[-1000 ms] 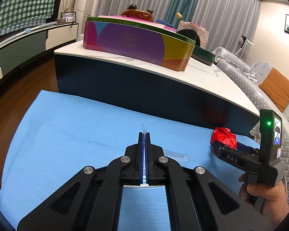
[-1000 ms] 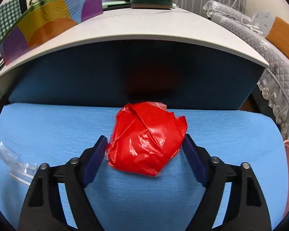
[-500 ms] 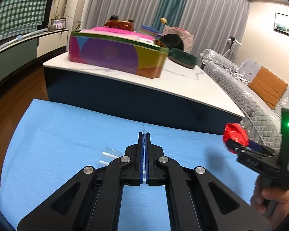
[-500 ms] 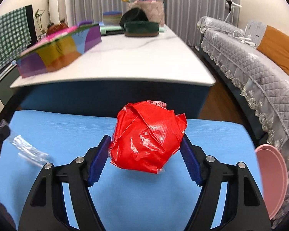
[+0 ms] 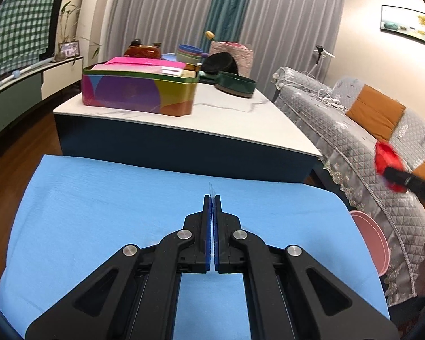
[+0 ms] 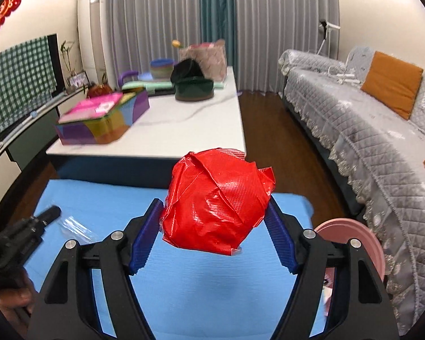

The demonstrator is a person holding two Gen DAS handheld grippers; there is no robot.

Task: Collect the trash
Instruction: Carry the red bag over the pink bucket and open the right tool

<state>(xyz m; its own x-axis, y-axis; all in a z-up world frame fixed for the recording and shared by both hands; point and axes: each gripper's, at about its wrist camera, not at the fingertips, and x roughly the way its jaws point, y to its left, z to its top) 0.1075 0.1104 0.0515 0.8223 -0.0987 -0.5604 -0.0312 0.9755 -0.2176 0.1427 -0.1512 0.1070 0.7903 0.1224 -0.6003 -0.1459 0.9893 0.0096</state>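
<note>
Jaws of the right gripper [image 6: 215, 218] clamp the red wrapper ball [image 6: 216, 199], carrying it; next, release over the pink bin [image 6: 351, 243] just right. Left gripper [image 5: 212, 202] pinches a clear plastic scrap [image 5: 211, 189]

White marble table [image 5: 229, 119] as landmark: colourful tin box [image 5: 138, 92] on its near-left part, dark green round tin [image 5: 235, 84] further back, grey quilted sofa [image 5: 354, 130] to its right, orange cushion [image 5: 375, 112] on the sofa.

A crumpled glossy red plastic wrapper [image 6: 216, 201] is glowing against the plain sky-blue table cloth [image 6: 184, 291]; ribbed dark-blue finger pads [image 6: 144, 240] are flanking it, and a round pink bin [image 6: 354, 235] is showing at the cloth's right edge.
</note>
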